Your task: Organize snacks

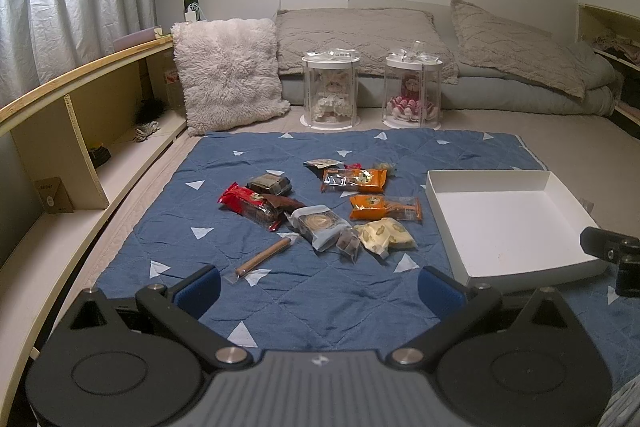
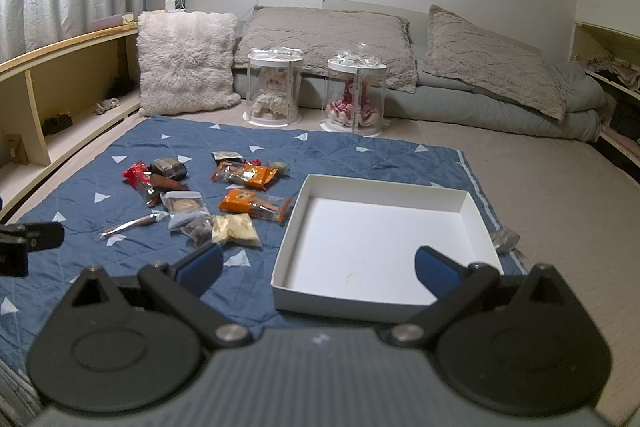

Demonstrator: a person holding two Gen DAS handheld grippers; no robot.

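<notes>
Several wrapped snacks lie scattered on a blue quilted mat (image 1: 320,307): a red pack (image 1: 250,205), two orange packs (image 1: 386,207), a round biscuit pack (image 1: 320,225), a yellow pack (image 1: 386,237) and a thin stick snack (image 1: 262,259). An empty white box (image 1: 508,223) sits to their right; it also shows in the right wrist view (image 2: 380,247). My left gripper (image 1: 320,289) is open and empty, near the mat's front. My right gripper (image 2: 318,269) is open and empty, over the box's front edge.
Two clear doll cases (image 1: 330,91) stand behind the mat. A fluffy cushion (image 1: 228,75) and grey pillows (image 1: 360,35) lie at the back. A wooden shelf (image 1: 80,115) runs along the left. A small wrapper (image 2: 506,239) lies right of the box.
</notes>
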